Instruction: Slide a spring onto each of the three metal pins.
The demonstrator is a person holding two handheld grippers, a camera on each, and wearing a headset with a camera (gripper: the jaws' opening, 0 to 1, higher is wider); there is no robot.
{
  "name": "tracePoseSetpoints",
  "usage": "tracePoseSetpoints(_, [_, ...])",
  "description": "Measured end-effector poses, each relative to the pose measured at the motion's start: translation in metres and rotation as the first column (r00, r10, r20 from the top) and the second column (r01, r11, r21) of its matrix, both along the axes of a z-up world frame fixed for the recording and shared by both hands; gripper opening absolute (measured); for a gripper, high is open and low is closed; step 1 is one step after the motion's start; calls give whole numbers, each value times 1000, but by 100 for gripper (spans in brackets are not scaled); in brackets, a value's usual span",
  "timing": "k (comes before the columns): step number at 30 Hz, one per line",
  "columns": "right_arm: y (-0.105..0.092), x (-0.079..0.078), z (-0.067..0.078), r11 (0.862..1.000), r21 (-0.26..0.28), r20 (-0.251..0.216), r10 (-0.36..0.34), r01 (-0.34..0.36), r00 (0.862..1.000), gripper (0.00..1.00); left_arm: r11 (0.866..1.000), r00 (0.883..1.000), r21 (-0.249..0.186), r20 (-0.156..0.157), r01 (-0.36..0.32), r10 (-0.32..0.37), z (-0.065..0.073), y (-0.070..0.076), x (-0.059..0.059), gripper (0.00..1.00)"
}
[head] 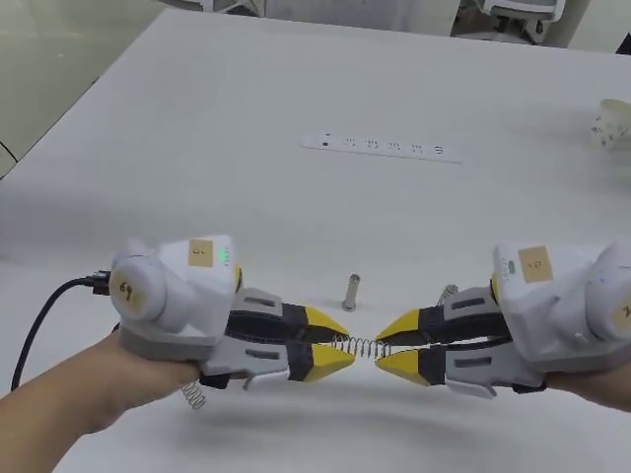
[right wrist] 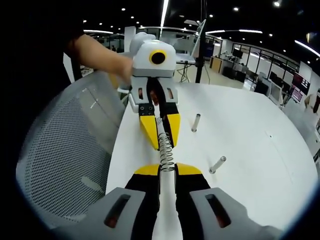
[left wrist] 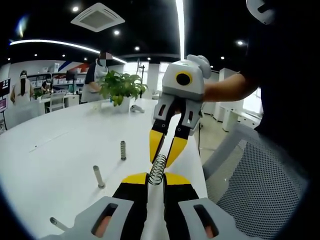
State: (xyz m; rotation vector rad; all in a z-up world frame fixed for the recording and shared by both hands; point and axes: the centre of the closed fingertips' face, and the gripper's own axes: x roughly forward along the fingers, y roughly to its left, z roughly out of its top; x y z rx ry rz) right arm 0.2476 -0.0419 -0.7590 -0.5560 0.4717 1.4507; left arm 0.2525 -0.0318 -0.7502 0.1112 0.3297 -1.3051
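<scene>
Grip check: left tongs (head: 345, 343) and right tongs (head: 385, 349), both yellow-tipped, meet nearly tip to tip. Each is pinched almost closed on one end of the same thin steel coil spring (head: 363, 347), which bridges the small gap between them, roughly level, above the white worktop (head: 197, 197). This spring sits just on the person's side of the short upright grey metal pin (head: 351, 293) and does not touch it. A second loose coil spring (head: 192, 396) lies on the worktop, well left of that pin and nearer the person. Past the pin in the left gripper view stands another upright ribbed piece (left wrist: 122, 150), possibly a pin already wearing a spring, too small to tell. Handling, as judged: the spring is very light, soft along its length and bendy sideways, and its round wire is slippery, so a hard squeeze would likely crush the coils or shoot it out. Best hold is light, across a few coils near one end, leaving the other end's bore free for the pin top. One pair of tongs probably has to let go first. The pin looks stiff and smooth but may tip if nudged.
</scene>
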Motion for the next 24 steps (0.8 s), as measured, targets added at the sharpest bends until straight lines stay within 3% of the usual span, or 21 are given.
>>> tracePoseSetpoints(8, [1, -2, 7, 1000, -17, 27, 21, -20, 999, 7, 1000, 1000, 1, -13, -1, 1, -3, 0, -1, 3])
tracePoseSetpoints(11, [4, -3, 16, 1000, 10, 21, 28, -28, 999, 7, 1000, 1000, 30, -6, 1, 0, -9, 1, -1, 2])
tracePoseSetpoints(24, [21, -9, 39, 996, 62, 76, 63, -68, 995, 7, 1000, 1000, 21, -13, 6, -6, -8, -3, -3, 2])
